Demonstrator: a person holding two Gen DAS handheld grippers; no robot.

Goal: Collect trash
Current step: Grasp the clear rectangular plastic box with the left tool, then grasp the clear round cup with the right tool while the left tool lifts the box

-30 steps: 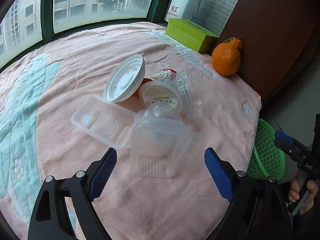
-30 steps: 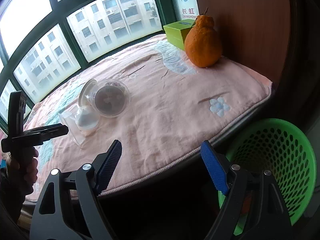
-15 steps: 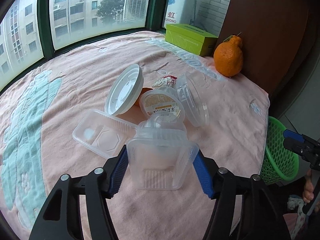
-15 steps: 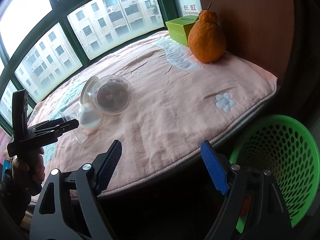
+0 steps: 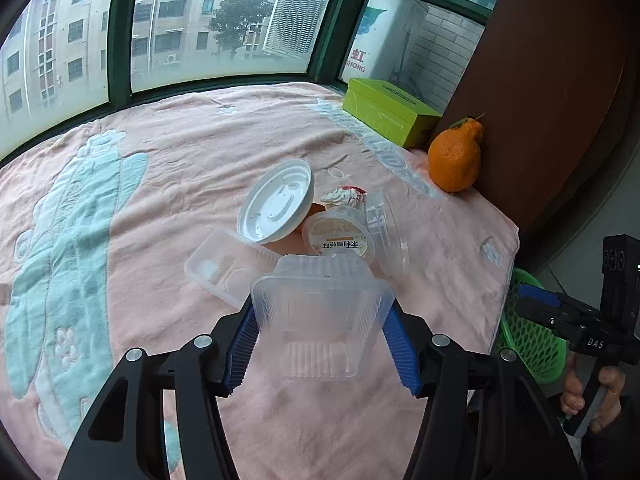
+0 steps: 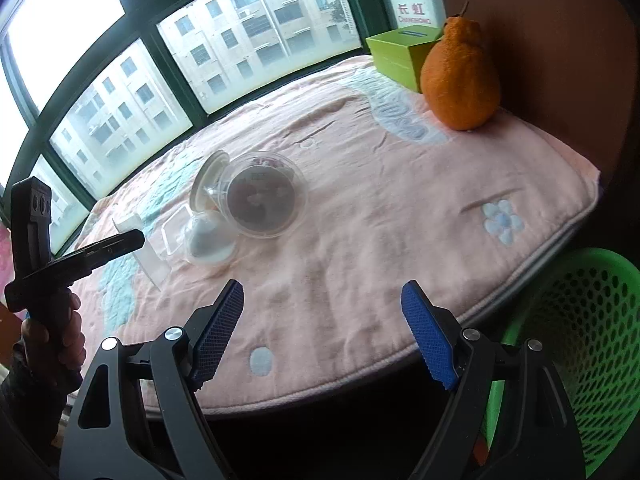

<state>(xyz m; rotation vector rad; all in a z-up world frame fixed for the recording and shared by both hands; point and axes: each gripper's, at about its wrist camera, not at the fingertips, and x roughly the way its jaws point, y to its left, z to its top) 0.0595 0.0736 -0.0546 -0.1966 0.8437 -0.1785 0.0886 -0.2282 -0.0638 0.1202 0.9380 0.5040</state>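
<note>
My left gripper is shut on a clear square plastic container and holds it just above the pink cloth. Behind it lie a flat clear tray, a white round lid, a labelled round cup, a clear round lid and a crumpled wrapper. My right gripper is open and empty over the table's near edge. The trash pile shows far left of it. A green mesh basket stands on the floor at the right; it also shows in the left wrist view.
A large orange citrus fruit and a green box sit at the back right by a brown wall panel. Windows run along the back. The pink cloth covers the round table.
My left gripper moved forward, closed on the clear square container and lifted it slightly. The right gripper shifted slightly toward the table and stayed open.
</note>
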